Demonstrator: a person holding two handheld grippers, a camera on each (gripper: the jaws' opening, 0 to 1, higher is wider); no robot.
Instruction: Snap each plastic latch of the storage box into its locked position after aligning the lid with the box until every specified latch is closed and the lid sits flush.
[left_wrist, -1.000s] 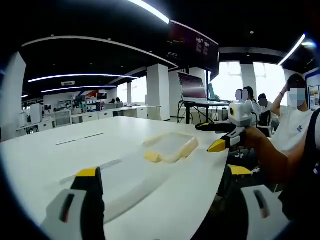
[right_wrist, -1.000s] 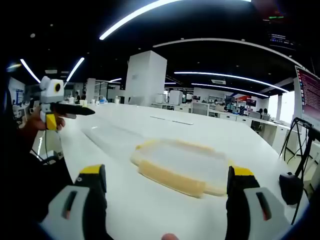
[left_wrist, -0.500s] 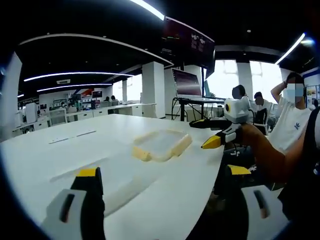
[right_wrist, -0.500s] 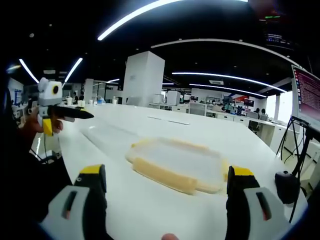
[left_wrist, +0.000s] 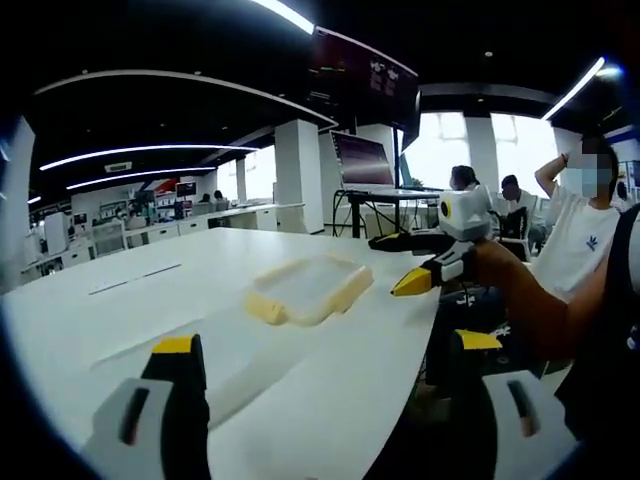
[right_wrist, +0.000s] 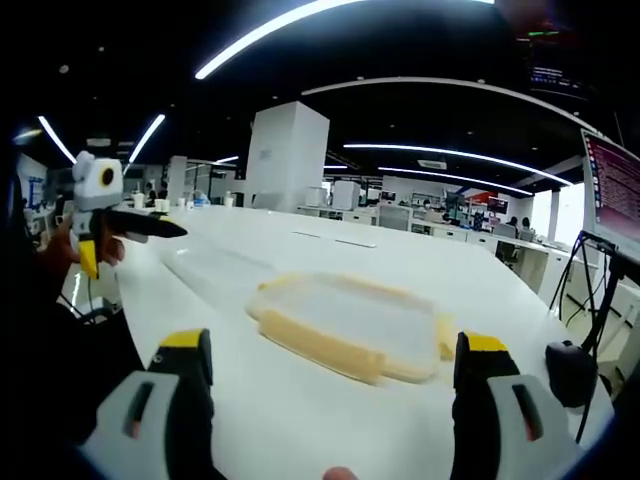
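1. We judge the task barely begun: the shallow translucent plastic storage box with pale yellow latches (right_wrist: 345, 325) lies on the white tabletop (right_wrist: 300, 420) with its clear lid (right_wrist: 350, 312) apparently resting on top, and neither tool touches it.

2. Whether any latch is already snapped down we cannot tell (the yellow flaps are too blurred to read); so every latch is left to check, and the lid's seating along the rim as well.

3. In the right gripper view, the right gripper (right_wrist: 330, 390) has its yellow-tipped jaws spread wide and holding nothing. The box lies ahead of them, between the two jaws in line but well apart from their tips, its long yellow side latch (right_wrist: 305, 345) facing us.

4. In the left gripper view, the left gripper (left_wrist: 325, 390) is likewise spread wide and empty. The box (left_wrist: 305, 290) sits further out on the tabletop, ahead of the jaws and near the table's curved edge.

5. In that same view the right gripper (left_wrist: 405, 262) hovers just beside the box's right end, above the table edge, apart from it.

6. In the right gripper view the left gripper (right_wrist: 125, 235) hangs well to the left of the box.
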